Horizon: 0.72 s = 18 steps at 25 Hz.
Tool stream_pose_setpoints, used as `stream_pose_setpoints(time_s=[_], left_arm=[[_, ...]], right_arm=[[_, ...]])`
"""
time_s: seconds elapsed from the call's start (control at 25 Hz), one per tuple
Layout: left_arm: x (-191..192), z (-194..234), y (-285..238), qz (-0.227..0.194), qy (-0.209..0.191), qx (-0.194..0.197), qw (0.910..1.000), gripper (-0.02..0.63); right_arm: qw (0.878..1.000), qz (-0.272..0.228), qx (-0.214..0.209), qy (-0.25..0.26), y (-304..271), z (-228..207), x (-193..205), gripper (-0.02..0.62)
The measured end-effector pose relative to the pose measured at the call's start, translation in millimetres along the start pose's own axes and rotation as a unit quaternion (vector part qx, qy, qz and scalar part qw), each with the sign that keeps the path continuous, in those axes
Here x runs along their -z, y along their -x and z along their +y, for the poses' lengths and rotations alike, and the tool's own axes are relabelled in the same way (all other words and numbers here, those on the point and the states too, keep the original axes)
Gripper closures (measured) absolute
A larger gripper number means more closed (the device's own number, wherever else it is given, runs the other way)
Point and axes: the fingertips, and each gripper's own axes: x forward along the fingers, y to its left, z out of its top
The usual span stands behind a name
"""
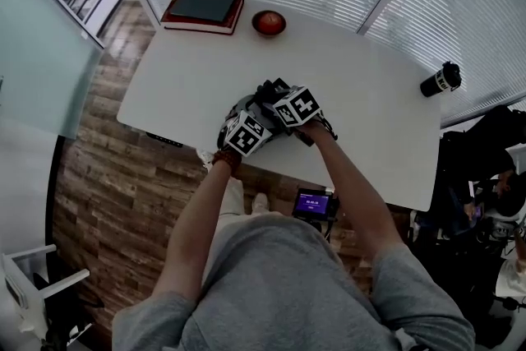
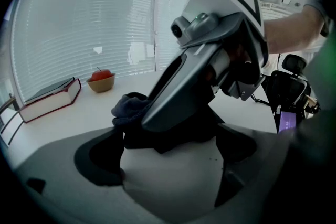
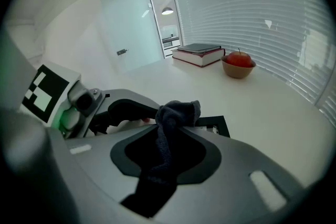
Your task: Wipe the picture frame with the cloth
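At the near edge of a white table (image 1: 370, 94), the right gripper (image 3: 167, 150) has its jaws pressed together on a dark cloth (image 3: 176, 113) resting on the black picture frame (image 3: 216, 126); the left gripper's (image 2: 170, 162) wide-spread jaws clamp that frame.

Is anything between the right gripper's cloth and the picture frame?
Nothing visible does. The cloth, pinched in the right gripper, sits right at the frame, with no other thing between them.
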Motion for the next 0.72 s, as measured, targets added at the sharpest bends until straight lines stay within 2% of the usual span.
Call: stream_pose_setpoints(time_s=[0.16, 0.24, 0.32, 0.44, 0.52, 0.64, 0.72], left_arm=[[0, 0, -1, -0.001, 0.001, -0.001, 1.0, 0.066], [-1, -1, -1, 0.0, 0.002, 0.0, 1.0, 0.066], [-1, -1, -1, 0.0, 0.002, 0.001, 1.0, 0.066], [-2, 1, 0, -0.002, 0.001, 0.0, 1.0, 0.066], [-2, 0, 0, -0.001, 0.002, 0.0, 1.0, 0.066], [-2, -2, 0, 0.002, 0.005, 0.0, 1.0, 0.066], [-3, -2, -1, 0.0, 0.003, 0.0, 1.0, 0.066]], right_arm=[[0.999, 0.01, -0.035, 0.0, 10, 1, 9, 0.483], [0.999, -0.008, -0.052, -0.012, 24, -5, 5, 0.481], [0.997, -0.057, -0.039, -0.024, 40, -24, -13, 0.48], [0.993, -0.112, 0.015, -0.017, 50, -59, -42, 0.479], [0.994, -0.104, 0.031, -0.008, 40, -70, -43, 0.478], [0.997, -0.054, 0.044, 0.023, 15, -73, -24, 0.476], [0.996, -0.038, 0.06, 0.051, 9, -74, -15, 0.477]])
